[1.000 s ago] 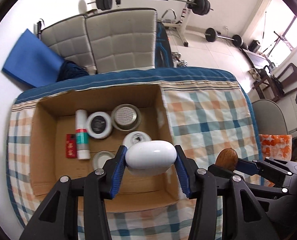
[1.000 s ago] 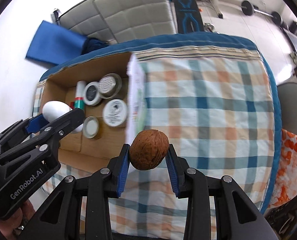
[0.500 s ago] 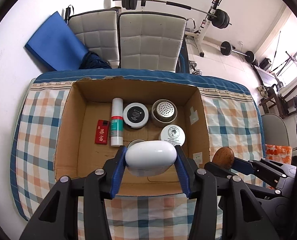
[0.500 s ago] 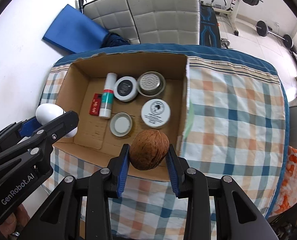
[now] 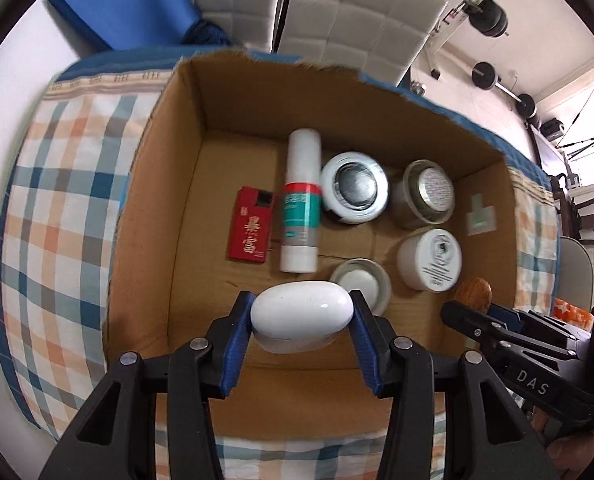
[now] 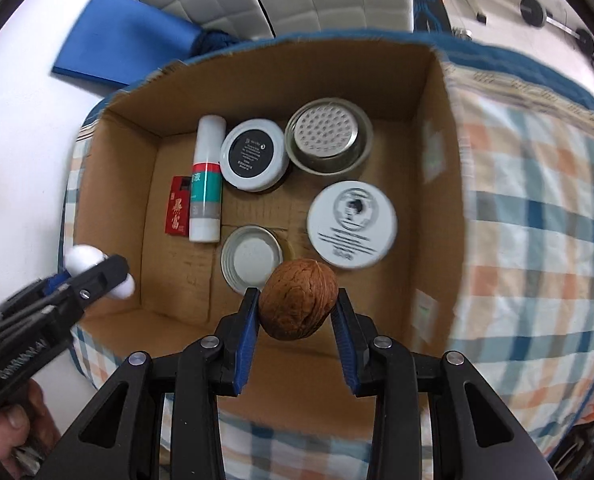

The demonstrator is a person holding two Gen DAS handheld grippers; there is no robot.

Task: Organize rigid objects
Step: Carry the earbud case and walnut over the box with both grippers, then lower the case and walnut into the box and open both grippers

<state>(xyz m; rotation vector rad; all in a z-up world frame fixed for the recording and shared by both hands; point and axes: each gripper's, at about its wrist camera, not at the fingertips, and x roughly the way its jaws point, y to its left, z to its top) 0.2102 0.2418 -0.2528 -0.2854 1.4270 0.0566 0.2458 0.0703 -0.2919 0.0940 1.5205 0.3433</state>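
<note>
Inside the cardboard box (image 6: 425,92), a red packet (image 6: 177,211), tube (image 6: 205,184) and four jars are lying. You're pinching a white case (image 5: 302,315) in your left gripper (image 5: 302,322) and a walnut (image 6: 297,303) in your right gripper (image 6: 297,320), both now lower, over the box.

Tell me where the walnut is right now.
The walnut is clamped in the right tongs, over the box's near edge, just in front of the open tin.
</note>
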